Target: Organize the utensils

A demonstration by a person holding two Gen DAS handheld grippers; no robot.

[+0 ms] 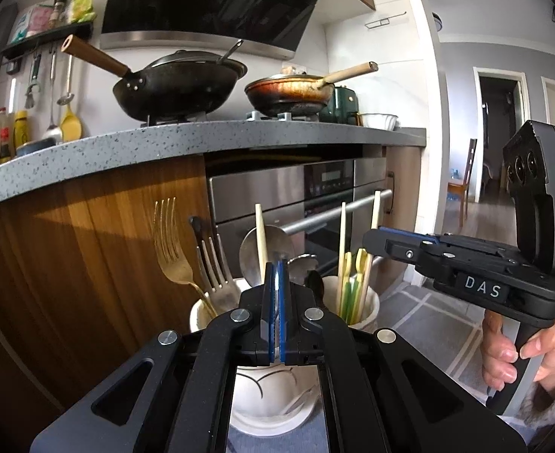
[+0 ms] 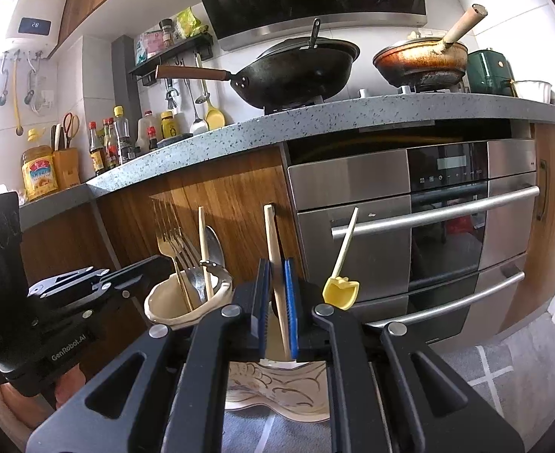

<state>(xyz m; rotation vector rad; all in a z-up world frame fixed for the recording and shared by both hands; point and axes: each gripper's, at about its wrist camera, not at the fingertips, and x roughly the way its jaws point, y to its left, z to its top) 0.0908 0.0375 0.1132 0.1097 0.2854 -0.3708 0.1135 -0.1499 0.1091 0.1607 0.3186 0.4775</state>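
A cream ceramic utensil holder [image 1: 266, 389] stands on the floor with separate cups. In the left wrist view the left cup holds a gold fork [image 1: 171, 253] and a silver fork [image 1: 211, 260]; the middle holds a spoon [image 1: 266, 251] and a chopstick [image 1: 261, 234]; the right cup [image 1: 368, 307] holds chopsticks and yellow-green sticks. My left gripper [image 1: 277, 275] is shut and empty above the holder. My right gripper [image 2: 277, 294] is shut on a wooden chopstick [image 2: 275, 260] standing in the holder [image 2: 277, 385]. A yellow-ended stick [image 2: 341, 283] leans to its right.
A wooden cabinet front [image 1: 88, 249] and a steel oven with bar handles [image 2: 435, 211] stand close behind the holder. A grey speckled counter [image 2: 315, 120] overhangs above, bearing a black wok [image 2: 296, 71] and a frying pan [image 2: 420, 60]. Grey patterned mat [image 2: 503, 370] covers the floor.
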